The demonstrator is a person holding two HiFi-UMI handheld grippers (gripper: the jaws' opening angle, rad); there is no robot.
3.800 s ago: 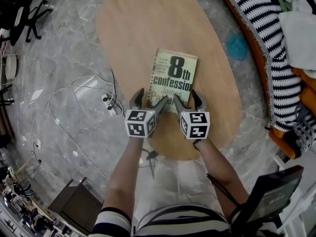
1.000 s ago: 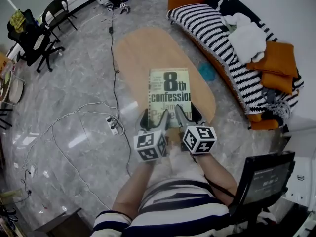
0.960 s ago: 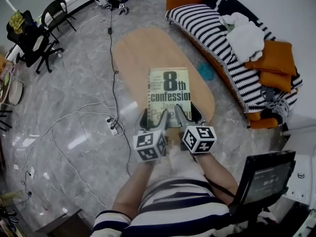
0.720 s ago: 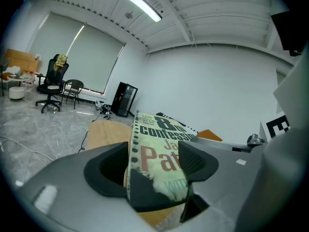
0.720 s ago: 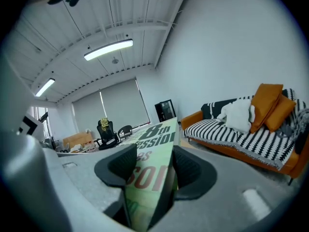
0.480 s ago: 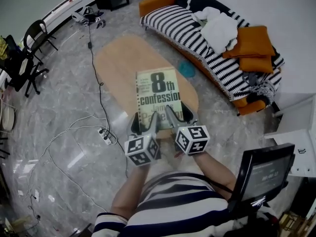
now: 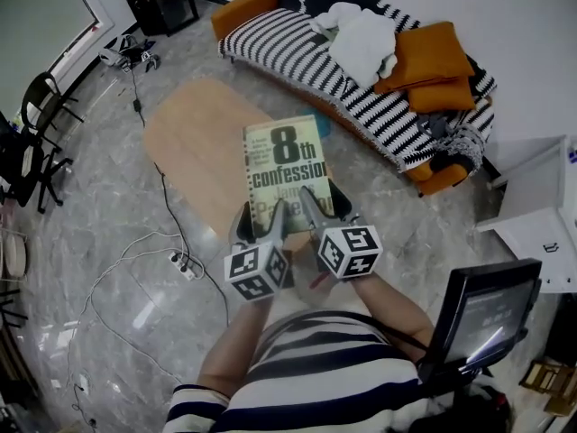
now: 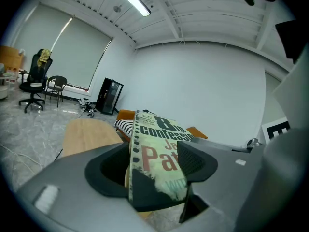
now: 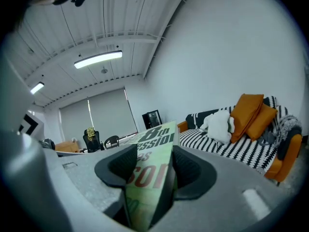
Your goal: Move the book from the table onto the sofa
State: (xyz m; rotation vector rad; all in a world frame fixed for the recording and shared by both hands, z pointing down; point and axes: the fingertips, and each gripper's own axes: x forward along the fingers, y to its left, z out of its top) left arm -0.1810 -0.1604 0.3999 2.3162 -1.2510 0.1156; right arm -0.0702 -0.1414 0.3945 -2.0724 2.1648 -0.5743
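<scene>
The book point(image 7: 285, 168), pale green with "8th confession" on its cover, is held flat in the air above the near end of the oval wooden table point(image 7: 191, 145). My left gripper point(image 7: 260, 225) is shut on the book's near left corner and my right gripper point(image 7: 323, 215) on its near right corner. The left gripper view has the cover point(image 8: 159, 149) pinched between the dark pads. The book's edge point(image 9: 153, 178) fills the right gripper's jaws. The orange sofa point(image 7: 361, 88) with its striped throw lies beyond the book, up and to the right.
On the sofa lie a white cloth point(image 7: 361, 39) and orange cushions point(image 7: 428, 57). A teal thing point(image 7: 323, 126) is on the floor between table and sofa. White cables and a power strip point(image 7: 180, 264) trail at the left. A monitor point(image 7: 478, 318) stands at lower right, office chairs point(image 7: 27, 147) far left.
Both grippers have carried the book up and away from the table. The view has swung so that the sofa now sits higher and more central, with the table sliding left.
</scene>
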